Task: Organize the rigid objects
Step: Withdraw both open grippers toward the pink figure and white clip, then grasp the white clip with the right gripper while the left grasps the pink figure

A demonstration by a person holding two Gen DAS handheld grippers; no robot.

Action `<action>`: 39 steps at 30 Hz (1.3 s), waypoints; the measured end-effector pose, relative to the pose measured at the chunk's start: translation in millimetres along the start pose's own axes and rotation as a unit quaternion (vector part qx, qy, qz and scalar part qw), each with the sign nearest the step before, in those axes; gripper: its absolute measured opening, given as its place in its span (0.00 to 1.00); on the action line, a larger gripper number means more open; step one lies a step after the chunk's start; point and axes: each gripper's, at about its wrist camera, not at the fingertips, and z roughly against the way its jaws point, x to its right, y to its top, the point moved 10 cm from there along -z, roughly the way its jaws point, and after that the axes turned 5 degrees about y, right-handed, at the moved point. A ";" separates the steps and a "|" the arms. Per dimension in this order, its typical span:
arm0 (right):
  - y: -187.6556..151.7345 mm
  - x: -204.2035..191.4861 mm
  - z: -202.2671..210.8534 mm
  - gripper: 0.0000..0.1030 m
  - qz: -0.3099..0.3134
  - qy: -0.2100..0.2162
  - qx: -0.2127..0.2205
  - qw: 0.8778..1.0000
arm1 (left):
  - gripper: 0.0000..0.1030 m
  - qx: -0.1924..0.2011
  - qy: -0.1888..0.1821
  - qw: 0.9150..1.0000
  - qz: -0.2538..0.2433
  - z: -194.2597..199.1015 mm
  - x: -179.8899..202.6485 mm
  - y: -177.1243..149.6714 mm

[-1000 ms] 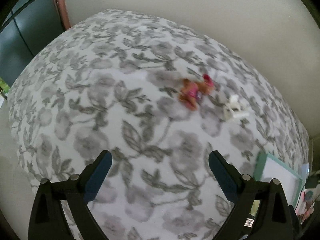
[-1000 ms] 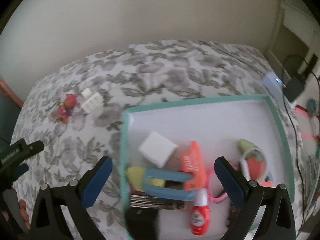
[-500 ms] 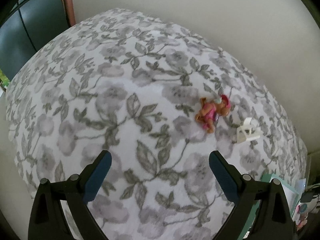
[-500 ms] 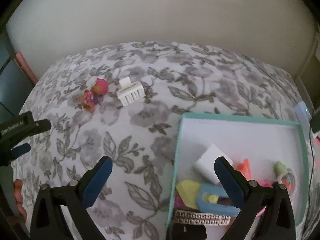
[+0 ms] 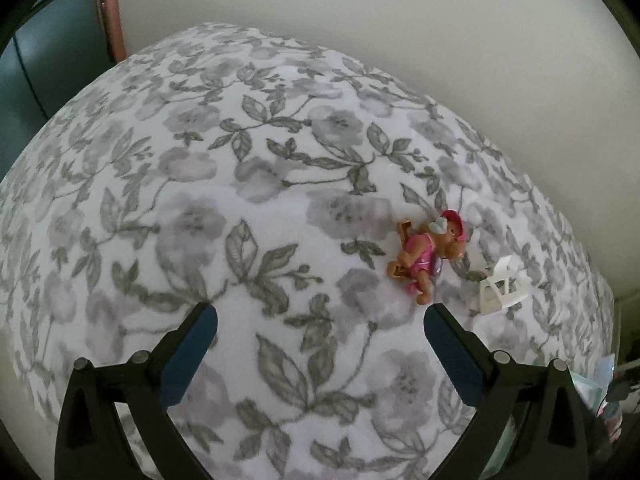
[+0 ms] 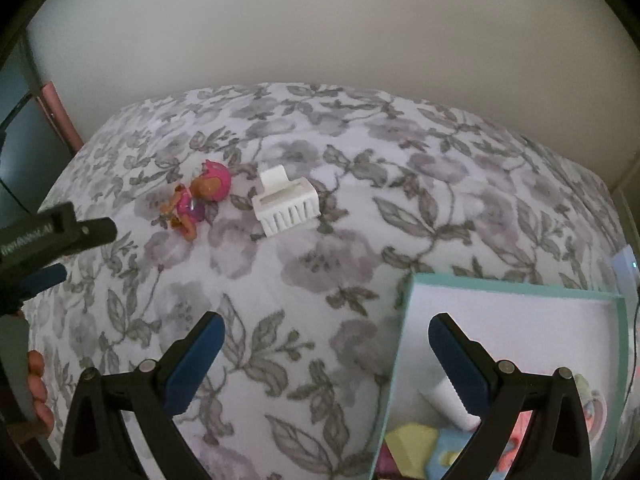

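Observation:
A small pink and orange toy figure [image 5: 426, 258] lies on the floral cloth, with a white hair claw clip [image 5: 502, 286] just right of it. Both show in the right wrist view, the figure [image 6: 200, 200] left of the clip [image 6: 286, 206]. My left gripper [image 5: 320, 324] is open and empty, low over the cloth, with the figure just beyond its right finger. My right gripper [image 6: 326, 334] is open and empty, over the left edge of a teal tray [image 6: 404, 340] that holds several small items. The left gripper also shows in the right wrist view [image 6: 52, 256].
The cloth-covered surface [image 5: 240, 200] ends at a plain wall behind. A dark cabinet with a pink edge [image 5: 108, 12] stands at the far left. A white device with a light [image 6: 626, 260] and a cable lie by the tray's right side.
My left gripper has come closer to the toy figure and clip. My right gripper has moved left off the tray's middle, so the figure and clip now sit nearer in its view.

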 end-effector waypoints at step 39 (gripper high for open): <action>69.3 -17.8 -105.3 0.63 0.040 0.010 -0.013 0.999 | 0.74 -0.008 -0.075 0.991 -0.107 -66.3 83.1 23.1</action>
